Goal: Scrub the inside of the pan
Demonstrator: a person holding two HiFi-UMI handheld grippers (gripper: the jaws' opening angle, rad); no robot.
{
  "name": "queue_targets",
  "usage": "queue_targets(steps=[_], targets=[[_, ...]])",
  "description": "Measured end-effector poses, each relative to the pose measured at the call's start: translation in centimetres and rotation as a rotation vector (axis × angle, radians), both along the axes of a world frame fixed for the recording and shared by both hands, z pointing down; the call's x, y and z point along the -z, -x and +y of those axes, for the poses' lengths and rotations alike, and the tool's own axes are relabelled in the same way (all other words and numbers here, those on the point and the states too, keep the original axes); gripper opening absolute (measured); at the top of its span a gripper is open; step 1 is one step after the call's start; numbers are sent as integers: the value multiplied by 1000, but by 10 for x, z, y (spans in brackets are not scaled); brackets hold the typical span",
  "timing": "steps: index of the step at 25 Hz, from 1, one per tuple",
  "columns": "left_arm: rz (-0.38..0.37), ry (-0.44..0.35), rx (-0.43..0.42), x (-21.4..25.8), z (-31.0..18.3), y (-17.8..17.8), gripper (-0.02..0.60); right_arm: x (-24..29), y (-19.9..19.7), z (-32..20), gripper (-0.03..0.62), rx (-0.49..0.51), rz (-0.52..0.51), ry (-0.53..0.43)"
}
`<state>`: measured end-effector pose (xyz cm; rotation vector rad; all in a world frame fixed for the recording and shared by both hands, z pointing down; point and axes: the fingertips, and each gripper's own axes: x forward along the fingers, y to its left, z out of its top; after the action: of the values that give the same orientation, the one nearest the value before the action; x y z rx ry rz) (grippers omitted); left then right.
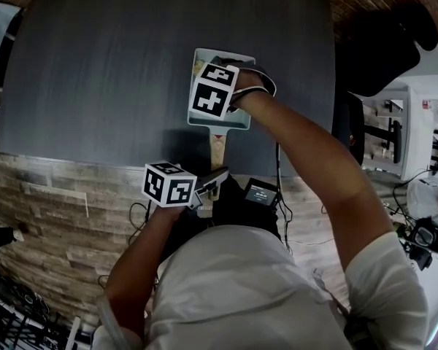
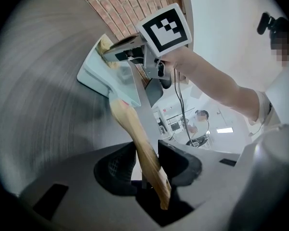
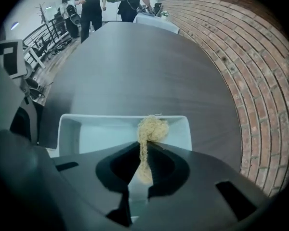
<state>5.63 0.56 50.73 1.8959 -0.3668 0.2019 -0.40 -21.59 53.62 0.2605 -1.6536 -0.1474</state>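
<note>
Scrubber (image 3: pixel 151 129) front and centre: a pale, stringy wad pinched tight in the narrow jaws of the right gripper (image 3: pixel 145 153), its loose end pressed against the far wall of the pan (image 3: pixel 96 136), round about 1 o'clock on the pan's floor. The pan, a pale blue rectangle, sits on the dark table (image 1: pixel 117 71) just above the middle of the head view, with its wooden handle (image 1: pixel 217 148) running back toward 6 o'clock. Down at 7 o'clock, the left gripper (image 2: pixel 145 150) has closed onto that handle and steadies the pan.

How far along? By my reading the scrub is mid-run: wad inside and working the far edge. The floor out toward 9 o'clock looks bare and plain, with no suds or grime to say what has been covered, so that stretch may remain.

The head view hides the wad under the right gripper's marker cube; only the right gripper view shows it meeting the pan. Only the left gripper view shows the handle running between those jaws.
</note>
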Motion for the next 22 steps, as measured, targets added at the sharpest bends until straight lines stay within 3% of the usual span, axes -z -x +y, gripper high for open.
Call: queue_targets(steps=[22], targets=[[2,-3,-11,-1,0,-3,150,-2,5,87,46,203,17,258]])
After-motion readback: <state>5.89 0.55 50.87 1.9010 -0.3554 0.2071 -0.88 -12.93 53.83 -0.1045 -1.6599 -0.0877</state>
